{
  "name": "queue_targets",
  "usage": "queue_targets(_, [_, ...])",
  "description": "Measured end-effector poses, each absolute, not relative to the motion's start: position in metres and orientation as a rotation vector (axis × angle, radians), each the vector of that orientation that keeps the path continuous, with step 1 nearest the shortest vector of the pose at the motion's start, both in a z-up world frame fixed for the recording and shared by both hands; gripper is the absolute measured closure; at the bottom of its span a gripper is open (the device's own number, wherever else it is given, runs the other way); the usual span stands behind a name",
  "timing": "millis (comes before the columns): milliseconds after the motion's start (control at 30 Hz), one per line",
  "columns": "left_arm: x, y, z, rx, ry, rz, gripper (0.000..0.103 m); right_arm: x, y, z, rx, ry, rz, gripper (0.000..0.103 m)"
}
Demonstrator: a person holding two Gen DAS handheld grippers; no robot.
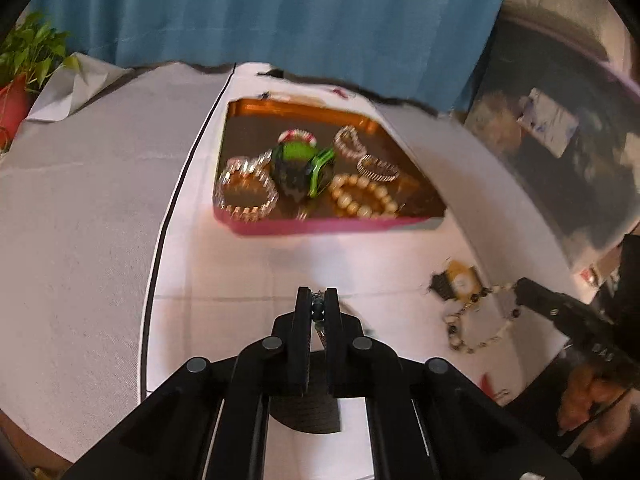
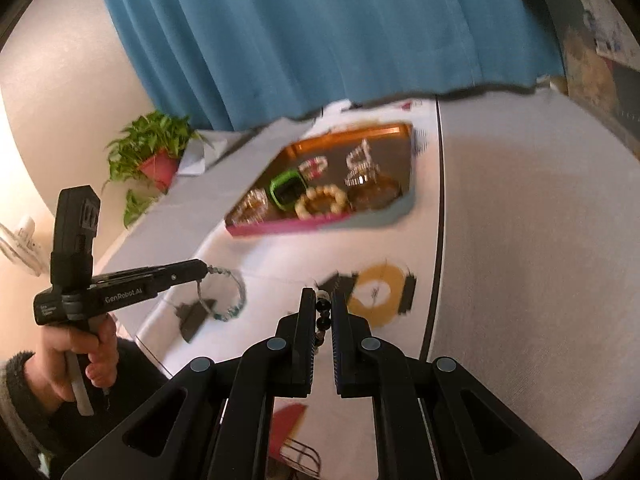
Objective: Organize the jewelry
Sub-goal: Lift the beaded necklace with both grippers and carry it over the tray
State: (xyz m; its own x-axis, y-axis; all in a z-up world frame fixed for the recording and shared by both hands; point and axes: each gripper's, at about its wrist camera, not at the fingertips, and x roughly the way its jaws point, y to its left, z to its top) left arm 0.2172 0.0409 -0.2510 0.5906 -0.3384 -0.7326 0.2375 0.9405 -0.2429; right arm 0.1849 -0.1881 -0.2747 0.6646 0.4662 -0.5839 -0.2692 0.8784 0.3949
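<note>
My left gripper (image 1: pixel 318 300) is shut on a thin bead bracelet (image 1: pixel 317 312); in the right wrist view that bracelet (image 2: pixel 236 296) hangs as a loop from the left gripper (image 2: pixel 202 268) above the white cloth. My right gripper (image 2: pixel 323 300) is shut on a necklace of dark and pale beads (image 2: pixel 323 314); in the left wrist view the necklace (image 1: pixel 480 328) hangs from the right gripper (image 1: pixel 520 286). A pink-rimmed tray (image 1: pixel 320 226) farther back holds several bracelets and a green watch (image 1: pixel 300 156). The tray (image 2: pixel 280 227) also shows in the right wrist view.
A yellow and black watch-like piece (image 1: pixel 458 280) lies on the white cloth (image 1: pixel 240 264); it also shows in the right wrist view (image 2: pixel 376 294). A potted plant (image 2: pixel 156 152) stands at the table's far left. A blue curtain (image 1: pixel 280 12) hangs behind.
</note>
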Motion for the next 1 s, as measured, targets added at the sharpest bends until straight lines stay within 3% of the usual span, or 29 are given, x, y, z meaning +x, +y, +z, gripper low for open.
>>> queue_targets(500, [0.215, 0.025, -0.180, -0.027, 0.729, -0.289, 0.100, 0.191, -0.172, -0.198, 0.179, 0.625, 0.396, 0.095])
queue_targets(1000, [0.283, 0.018, -0.131, -0.040, 0.630, -0.347, 0.100, 0.261, -0.136, -0.131, 0.081, 0.523, 0.435, 0.095])
